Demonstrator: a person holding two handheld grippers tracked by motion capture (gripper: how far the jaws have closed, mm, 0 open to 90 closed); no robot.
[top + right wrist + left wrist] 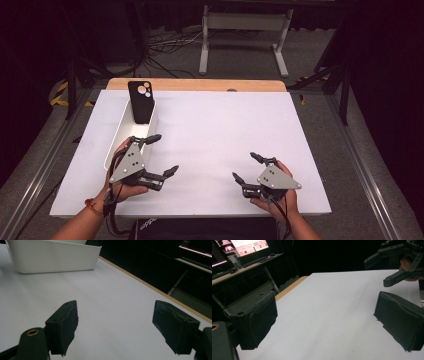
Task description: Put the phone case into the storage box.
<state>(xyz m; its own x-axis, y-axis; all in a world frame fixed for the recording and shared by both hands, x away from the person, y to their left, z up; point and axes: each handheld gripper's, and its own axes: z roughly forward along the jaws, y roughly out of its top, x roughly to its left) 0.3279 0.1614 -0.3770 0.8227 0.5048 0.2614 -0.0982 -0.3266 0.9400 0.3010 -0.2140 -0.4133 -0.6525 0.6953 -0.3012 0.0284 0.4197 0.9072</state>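
Observation:
A black phone (140, 101) stands on end, leaning in the far end of a long white bin (118, 134) on the left of the white table (215, 130). My left gripper (164, 154) is just right of the bin's near end, open, with nothing between its fingers. In the left gripper view the left gripper (324, 322) spans bare white table, and the right gripper (397, 262) shows at the top right. My right gripper (246, 166) rests near the front right, open and empty. In the right gripper view the right gripper (117, 325) faces the bin (55, 257).
The table's wooden far edge (200, 84) borders the white cover. Beyond it, a white desk frame (245, 35) and cables lie on the floor. A lit monitor (249, 245) sits on a side desk. Metal rails run along both sides of the table.

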